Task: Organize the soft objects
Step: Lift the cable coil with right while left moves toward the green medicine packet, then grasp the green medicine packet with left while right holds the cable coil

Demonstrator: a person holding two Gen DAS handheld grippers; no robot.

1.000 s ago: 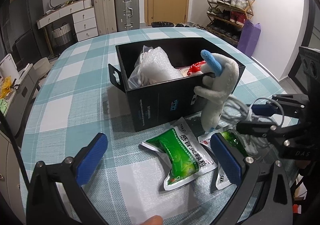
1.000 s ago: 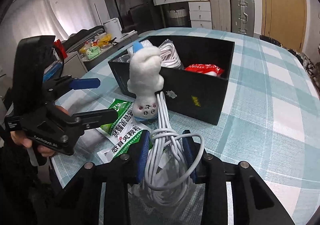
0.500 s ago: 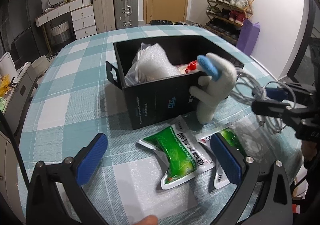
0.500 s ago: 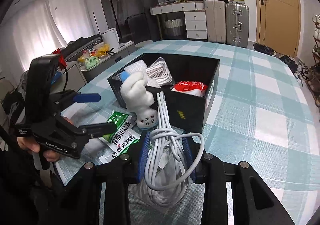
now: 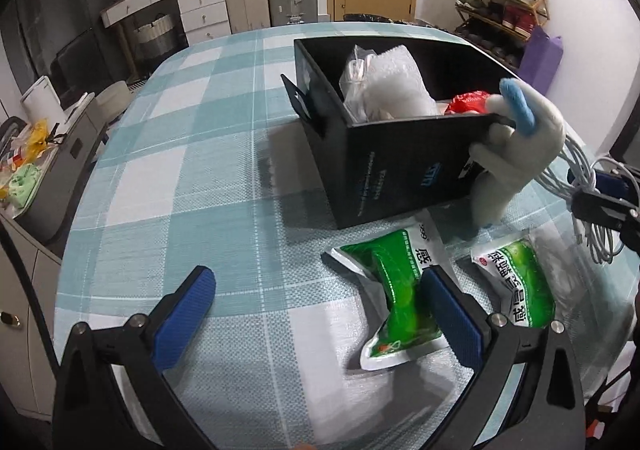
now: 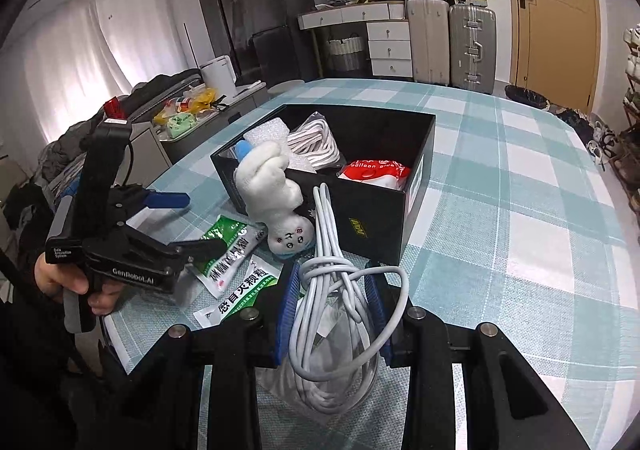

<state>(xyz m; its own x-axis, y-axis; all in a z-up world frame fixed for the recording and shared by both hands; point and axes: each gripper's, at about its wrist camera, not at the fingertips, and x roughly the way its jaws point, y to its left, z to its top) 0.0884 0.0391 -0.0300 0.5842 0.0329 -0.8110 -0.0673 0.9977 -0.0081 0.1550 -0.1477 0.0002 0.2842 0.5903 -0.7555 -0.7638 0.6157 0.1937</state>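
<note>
My right gripper (image 6: 331,306) is shut on a coiled white cable bundle (image 6: 324,290) and holds it above the table, short of the black box (image 6: 376,218). The cable also shows in the left wrist view (image 5: 576,178). A white plush toy (image 6: 276,194) hangs head-down over the box's near wall (image 5: 516,154). The box holds a bagged white cable (image 6: 316,138), foam wrap (image 5: 396,78) and a red packet (image 6: 376,170). My left gripper (image 5: 320,314) is open and empty, low over the table, near two green sachets (image 5: 396,290) (image 5: 524,282).
The checked teal tablecloth (image 5: 192,154) covers a round table. The person's hand holds the left gripper's handle (image 6: 80,282). Suitcases, drawers and a shoe rack stand behind the table. A side counter (image 5: 24,178) with snacks sits off the table's left edge.
The right gripper has lifted the cable bundle up and away from the table toward the box. The left gripper has shifted left and tilted, so the box sits further right in its view.
</note>
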